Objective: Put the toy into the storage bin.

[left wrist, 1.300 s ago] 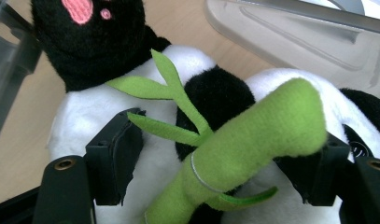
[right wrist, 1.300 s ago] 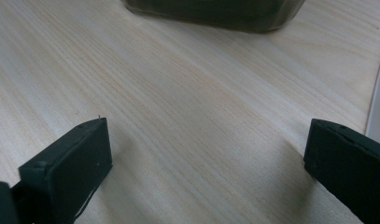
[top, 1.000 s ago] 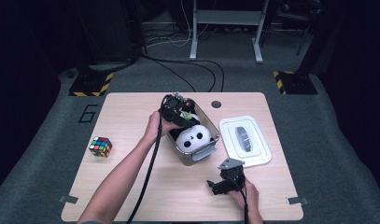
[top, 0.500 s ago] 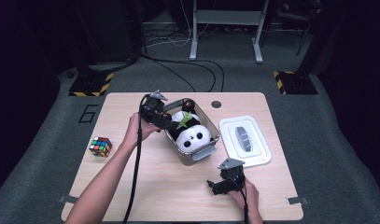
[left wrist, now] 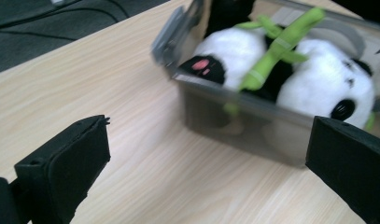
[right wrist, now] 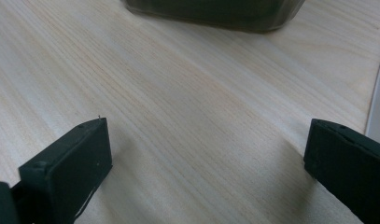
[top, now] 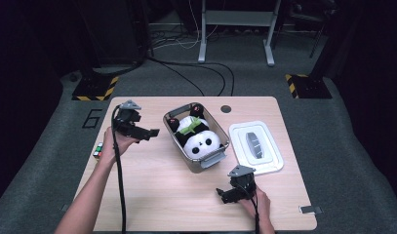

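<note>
A black-and-white panda plush (top: pixel 198 136) with a green bamboo stick lies in a clear plastic bin (top: pixel 209 161) at the middle of the table. My left gripper (top: pixel 152 132) hovers left of the bin and points at it. Its jaws have just been opening and stand open with nothing between them. In the left gripper view the panda (left wrist: pixel 271 70) and the bin wall (left wrist: pixel 234 116) lie ahead of the left gripper (left wrist: pixel 206 158). My right gripper (top: pixel 221 194) rests open and empty near the front edge; in its own view the right gripper (right wrist: pixel 206 154) frames bare wood.
The bin's white lid (top: pixel 257 146) lies flat right of the bin. A Rubik's cube (top: pixel 97 150) sits at the table's left edge, behind my left hand. The bin's dark end (right wrist: pixel 215 11) and the lid's edge (right wrist: pixel 376 102) border the right gripper view.
My left gripper has pulled out of the bin and moved left, leaving the panda inside. The right gripper has stayed where it was.
</note>
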The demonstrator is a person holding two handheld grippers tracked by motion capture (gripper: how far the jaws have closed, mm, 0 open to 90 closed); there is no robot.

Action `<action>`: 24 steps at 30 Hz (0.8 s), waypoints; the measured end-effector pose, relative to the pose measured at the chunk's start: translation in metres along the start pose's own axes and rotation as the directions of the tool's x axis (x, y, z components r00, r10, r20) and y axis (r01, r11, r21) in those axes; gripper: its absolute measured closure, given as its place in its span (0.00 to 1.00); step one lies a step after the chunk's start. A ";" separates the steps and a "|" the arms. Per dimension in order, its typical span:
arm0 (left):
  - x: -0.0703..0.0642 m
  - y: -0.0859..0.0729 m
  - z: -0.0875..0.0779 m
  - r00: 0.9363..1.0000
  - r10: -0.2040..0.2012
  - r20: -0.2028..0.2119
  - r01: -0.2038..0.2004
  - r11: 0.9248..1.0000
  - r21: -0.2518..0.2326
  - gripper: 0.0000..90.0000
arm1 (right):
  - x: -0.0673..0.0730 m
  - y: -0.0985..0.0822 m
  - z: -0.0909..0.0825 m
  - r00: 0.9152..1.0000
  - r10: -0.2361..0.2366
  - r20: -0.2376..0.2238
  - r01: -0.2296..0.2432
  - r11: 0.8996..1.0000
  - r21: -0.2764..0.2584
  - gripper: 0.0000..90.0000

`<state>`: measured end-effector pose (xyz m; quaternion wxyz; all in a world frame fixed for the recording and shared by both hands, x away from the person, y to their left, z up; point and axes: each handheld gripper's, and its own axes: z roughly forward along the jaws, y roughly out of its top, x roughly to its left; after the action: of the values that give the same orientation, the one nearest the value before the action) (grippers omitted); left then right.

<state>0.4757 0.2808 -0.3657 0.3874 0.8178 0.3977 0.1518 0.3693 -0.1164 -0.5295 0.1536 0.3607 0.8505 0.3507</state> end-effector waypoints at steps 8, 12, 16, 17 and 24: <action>0.031 -0.044 -0.026 0.991 -0.085 -0.099 0.083 0.996 -0.025 0.00 | 0.000 0.000 0.000 1.000 0.001 0.001 -0.001 1.000 0.000 0.00; 0.047 -0.069 -0.034 0.979 -0.134 -0.156 0.129 0.991 -0.038 0.00 | 0.000 0.000 0.000 1.000 0.001 0.001 -0.001 1.000 0.000 0.00; 0.063 -0.094 -0.034 0.959 -0.173 -0.224 0.173 0.985 -0.019 0.00 | -0.001 0.000 0.000 1.000 0.002 0.001 -0.002 1.000 -0.003 0.00; 0.066 -0.098 -0.033 0.957 -0.183 -0.225 0.184 0.983 -0.016 0.00 | 0.000 0.000 0.000 1.000 0.003 0.001 -0.003 1.000 -0.003 0.00; 0.085 -0.136 -0.022 0.923 -0.260 -0.285 0.270 0.963 -0.005 0.00 | 0.000 0.000 0.000 1.000 0.002 0.001 -0.002 1.000 -0.003 0.00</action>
<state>0.4459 0.4096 -0.4588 0.3295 0.7328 0.5583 0.2068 0.3700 -0.1164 -0.5295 0.1543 0.3616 0.8495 0.3518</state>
